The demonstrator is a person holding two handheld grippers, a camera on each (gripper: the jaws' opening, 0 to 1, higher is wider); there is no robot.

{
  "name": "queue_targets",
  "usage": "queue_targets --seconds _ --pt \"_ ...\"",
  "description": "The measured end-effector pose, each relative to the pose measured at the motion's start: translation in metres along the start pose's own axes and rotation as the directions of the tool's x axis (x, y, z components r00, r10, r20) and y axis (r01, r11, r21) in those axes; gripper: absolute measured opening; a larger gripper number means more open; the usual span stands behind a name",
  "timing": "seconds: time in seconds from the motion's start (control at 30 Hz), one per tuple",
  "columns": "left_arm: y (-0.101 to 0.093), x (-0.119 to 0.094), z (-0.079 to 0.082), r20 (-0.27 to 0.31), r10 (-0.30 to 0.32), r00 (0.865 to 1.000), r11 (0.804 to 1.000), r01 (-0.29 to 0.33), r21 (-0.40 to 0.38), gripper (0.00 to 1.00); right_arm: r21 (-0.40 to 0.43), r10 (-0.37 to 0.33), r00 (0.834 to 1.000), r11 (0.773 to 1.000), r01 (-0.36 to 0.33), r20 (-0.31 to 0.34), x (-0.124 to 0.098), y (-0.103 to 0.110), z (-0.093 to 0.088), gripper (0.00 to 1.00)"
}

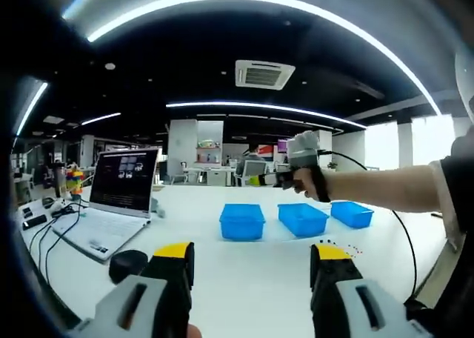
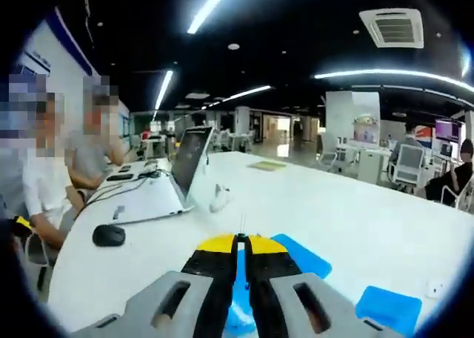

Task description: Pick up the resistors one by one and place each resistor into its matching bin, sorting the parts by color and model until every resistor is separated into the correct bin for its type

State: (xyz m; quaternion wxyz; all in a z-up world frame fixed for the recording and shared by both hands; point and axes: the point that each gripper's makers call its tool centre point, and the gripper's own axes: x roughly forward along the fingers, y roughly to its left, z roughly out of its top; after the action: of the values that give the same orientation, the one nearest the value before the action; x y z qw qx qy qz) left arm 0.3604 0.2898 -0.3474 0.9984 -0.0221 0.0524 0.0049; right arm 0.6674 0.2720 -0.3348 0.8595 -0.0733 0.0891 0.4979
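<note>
Left gripper view first: I am holding my left gripper [image 1: 252, 267] low over the white table [image 1: 244, 279], its yellow-tipped jaws standing wide apart with nothing between them. Beyond it three blue bins [image 1: 242, 221] are sitting in a row, and from this shallow angle I cannot tell what, if anything, is lying inside them. A small scatter of resistors [image 1: 344, 247] is showing as tiny red and dark specks on the table just beside my right-hand jaw, so I am judging that sorting is still under way with parts left to pick. My right gripper [image 1: 285, 176] is hanging in the air above the bins, held out by the person's hand. An open laptop [image 1: 118, 197] and a black mouse [image 1: 127, 262] are resting off to the left. Right gripper view next: I am looking along my right gripper [image 2: 242, 250], whose jaws are pressed together on a resistor [image 2: 242, 225]; its thin wire leads are poking up past the yellow tips. It is hovering right over one blue bin [image 2: 302, 258], with another at the lower right, and their insides are mostly hidden from me. I am reckoning this part is about to be dropped, with the loose ones still waiting.
</note>
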Motion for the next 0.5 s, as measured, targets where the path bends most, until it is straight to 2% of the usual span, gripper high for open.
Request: queue_targets --seconds 0.1,0.17,0.23,0.27,0.37,0.5 --pt "0.001 -0.001 0.001 0.001 0.001 1.0 1.0 -0.001 0.003 0.64 -0.016 -0.005 1.0 1.0 0.005 -0.01 0.005 -0.001 -0.006 0.07" --pt "0.001 0.0 0.001 0.0 0.001 1.0 1.0 -0.001 0.003 0.64 -0.044 -0.035 0.999 0.998 0.034 -0.027 0.006 -0.006 -0.012 0.08" --pt "-0.001 0.0 0.0 -0.002 -0.002 1.0 1.0 0.002 0.003 0.64 -0.047 -0.039 0.999 0.998 0.039 -0.019 0.004 -0.009 -0.013 0.16" --pt "-0.002 0.001 0.0 -0.002 -0.005 1.0 1.0 0.005 0.004 0.64 -0.049 -0.042 0.999 0.998 0.041 -0.015 0.003 -0.009 -0.013 0.24" --pt "-0.007 0.003 0.001 -0.001 -0.021 1.0 1.0 0.021 0.006 0.64 -0.084 -0.038 0.999 0.996 0.038 0.008 -0.008 -0.01 -0.008 0.33" --pt "-0.019 0.008 -0.001 -0.008 -0.062 0.998 0.998 0.062 0.015 0.64 -0.075 -0.025 0.999 0.997 0.027 0.028 -0.032 -0.012 -0.005 0.35"
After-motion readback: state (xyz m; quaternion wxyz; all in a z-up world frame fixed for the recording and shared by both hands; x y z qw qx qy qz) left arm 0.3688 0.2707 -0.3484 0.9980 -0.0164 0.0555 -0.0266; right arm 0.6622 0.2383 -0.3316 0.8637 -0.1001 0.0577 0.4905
